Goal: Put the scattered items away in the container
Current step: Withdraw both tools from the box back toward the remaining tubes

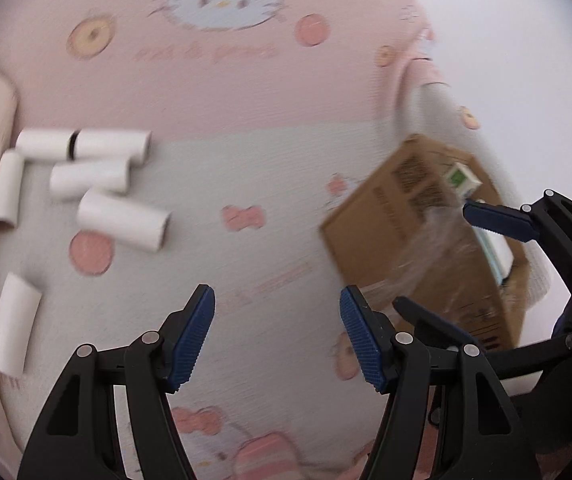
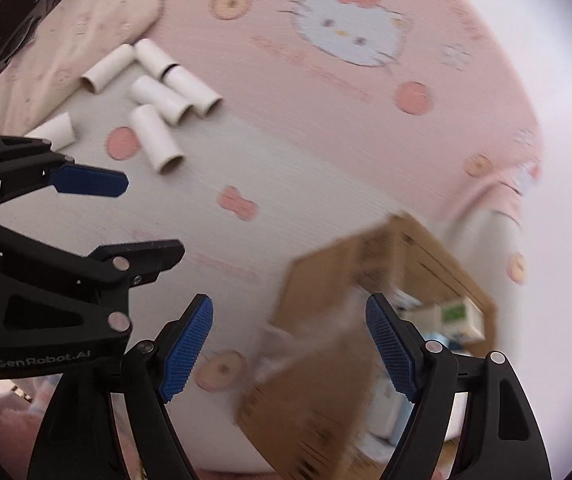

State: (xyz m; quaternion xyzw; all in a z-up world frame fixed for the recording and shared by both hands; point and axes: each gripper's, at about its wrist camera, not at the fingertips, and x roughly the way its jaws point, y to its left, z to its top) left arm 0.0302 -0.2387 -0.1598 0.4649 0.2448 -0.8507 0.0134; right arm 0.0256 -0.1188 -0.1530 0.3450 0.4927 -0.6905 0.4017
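Note:
Several white cardboard tubes [image 1: 122, 222] lie scattered on a pink and white Hello Kitty bedspread [image 1: 222, 92], at the left in the left wrist view and at the upper left in the right wrist view [image 2: 158, 138]. A brown cardboard box [image 1: 418, 224] stands open at the right, with small packets inside; it also shows in the right wrist view [image 2: 326, 368]. My left gripper [image 1: 278, 336] is open and empty above the bedspread, between the tubes and the box. My right gripper [image 2: 290, 346] is open and empty over the box's near edge.
A pale patterned pillow [image 2: 86, 20] lies beyond the tubes at the bed's left. The bed's edge [image 1: 418, 80] drops off behind the box to a white wall. Clear tape or plastic film [image 1: 426, 264] hangs on the box flap.

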